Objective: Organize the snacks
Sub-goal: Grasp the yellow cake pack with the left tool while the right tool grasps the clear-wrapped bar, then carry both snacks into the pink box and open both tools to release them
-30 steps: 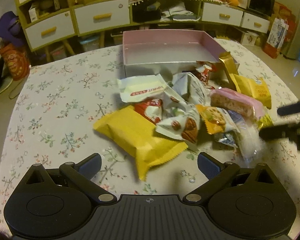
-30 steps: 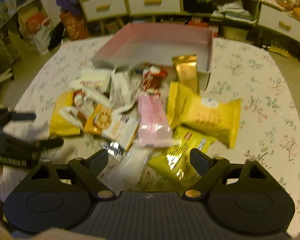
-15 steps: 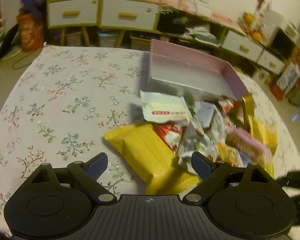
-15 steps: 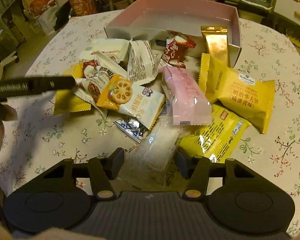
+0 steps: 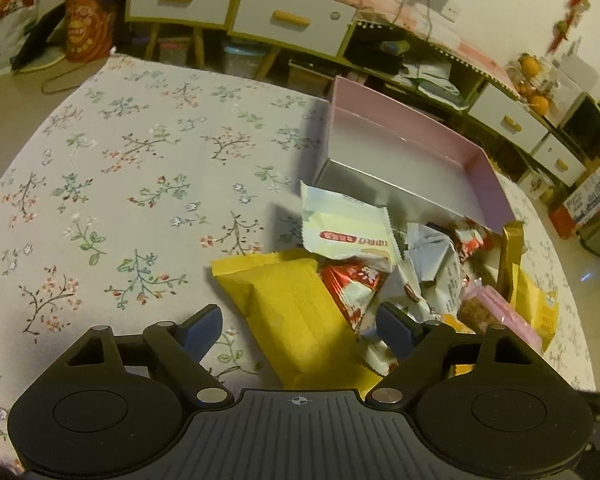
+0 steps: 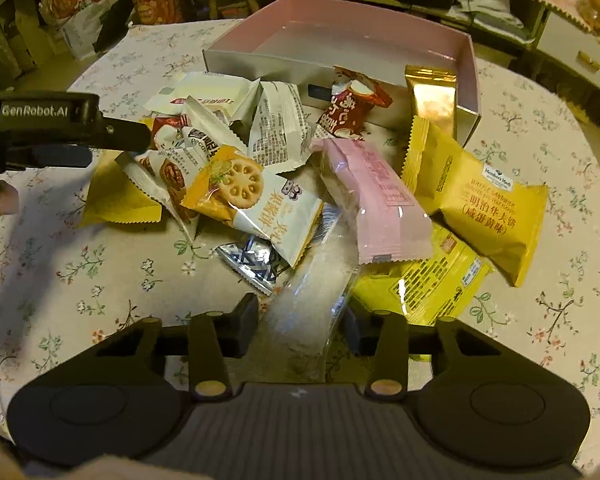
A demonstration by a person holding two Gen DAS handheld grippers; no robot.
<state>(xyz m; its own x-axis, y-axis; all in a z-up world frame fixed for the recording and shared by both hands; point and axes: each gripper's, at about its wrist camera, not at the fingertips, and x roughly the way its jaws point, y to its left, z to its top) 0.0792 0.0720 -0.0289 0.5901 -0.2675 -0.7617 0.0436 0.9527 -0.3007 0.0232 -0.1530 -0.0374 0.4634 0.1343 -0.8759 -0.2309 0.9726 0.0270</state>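
Since half a second ago the right tongs [image 6: 300,326] have narrowed around the clear cellophane snack sleeve [image 6: 314,292], whose near end now sits pinched between the two fingers, where before the fingers stood a little wider on either side of it. The left tongs [image 5: 298,330] have drifted lower and closer over the pile; their fingers stand wide apart and hold nothing, with the long yellow foil snack packet [image 5: 300,320] lying flat between and just ahead of them. Seen from the right tongs, the sleeve runs forward from the fingertips into the heap of wrapped snacks on the floral-cloth table [image 6: 80,280], its far end tucked under the pink plastic-wrapped bar [image 6: 376,200] and beside the biscuit packet with a lotus-root picture [image 6: 256,200]. The open pink-lined cardboard box [image 6: 470,64] stands beyond the heap, straight ahead of both tongs, with a gold foil packet [image 6: 434,100] leaning on its near corner. From the right view the left tongs enter at the left edge, above the yellow packet.
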